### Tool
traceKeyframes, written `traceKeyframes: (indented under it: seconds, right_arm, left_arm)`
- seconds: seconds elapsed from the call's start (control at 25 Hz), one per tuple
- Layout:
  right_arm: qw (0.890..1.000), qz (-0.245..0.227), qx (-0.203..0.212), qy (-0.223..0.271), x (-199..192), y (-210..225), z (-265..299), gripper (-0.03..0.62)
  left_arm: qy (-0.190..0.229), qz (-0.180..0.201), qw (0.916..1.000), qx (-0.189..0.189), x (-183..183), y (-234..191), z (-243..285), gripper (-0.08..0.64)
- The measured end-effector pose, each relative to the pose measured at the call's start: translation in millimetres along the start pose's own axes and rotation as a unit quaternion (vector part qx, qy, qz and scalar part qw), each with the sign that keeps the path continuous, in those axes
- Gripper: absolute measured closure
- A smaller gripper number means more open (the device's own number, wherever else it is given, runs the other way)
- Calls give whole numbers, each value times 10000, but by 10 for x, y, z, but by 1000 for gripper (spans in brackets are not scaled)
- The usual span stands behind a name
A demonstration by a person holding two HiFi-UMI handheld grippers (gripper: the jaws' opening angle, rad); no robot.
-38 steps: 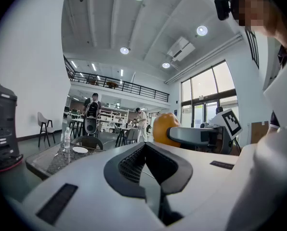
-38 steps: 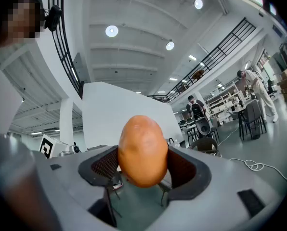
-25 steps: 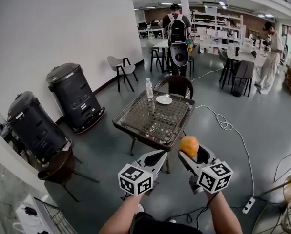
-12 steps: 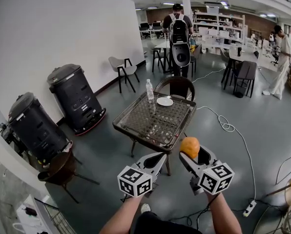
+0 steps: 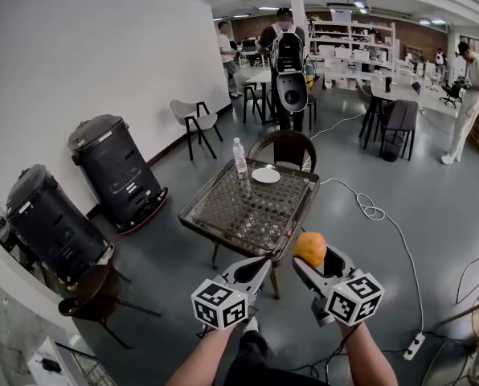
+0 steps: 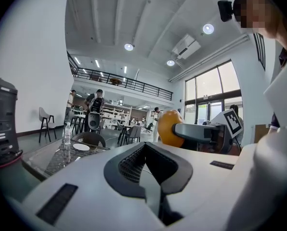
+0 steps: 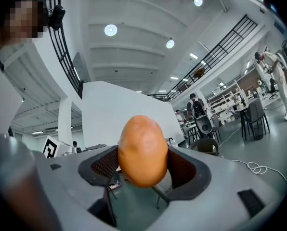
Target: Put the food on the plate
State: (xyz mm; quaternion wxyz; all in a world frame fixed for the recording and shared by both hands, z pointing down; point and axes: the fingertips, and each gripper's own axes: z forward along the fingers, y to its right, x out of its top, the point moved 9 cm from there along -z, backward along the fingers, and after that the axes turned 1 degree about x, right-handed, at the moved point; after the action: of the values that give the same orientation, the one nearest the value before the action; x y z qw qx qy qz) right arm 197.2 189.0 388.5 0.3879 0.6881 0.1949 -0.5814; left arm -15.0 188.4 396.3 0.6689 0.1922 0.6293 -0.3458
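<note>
Right gripper (image 5: 313, 257) clamped on round orange food (image 5: 310, 248), well short of plate (image 5: 265, 175). Left gripper (image 5: 255, 270) closed, empty. Risk: rolling off plate if released too high.

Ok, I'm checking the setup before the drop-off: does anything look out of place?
Nothing stands out: the orange is held in the right gripper, and the plate and upright bottle sit on the table.

Grey L tool (image 5: 258, 266), R tool (image 5: 312, 256), b&w marker cubes (image 5: 221, 304)
</note>
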Motion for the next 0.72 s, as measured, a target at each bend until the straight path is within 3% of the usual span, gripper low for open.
traceKeyframes:
  seconds: [0.36, 0.72]
  right_arm:
    - [9999, -45, -88, -61, -19, 317, 801, 270]
    - [9995, 141, -247, -124, -18, 674, 1913, 270]
  left_arm:
    - [58, -100, 9999, -84, 63, -819, 376, 552]
    - [-86, -198, 9996, -189, 242, -1917, 771, 552]
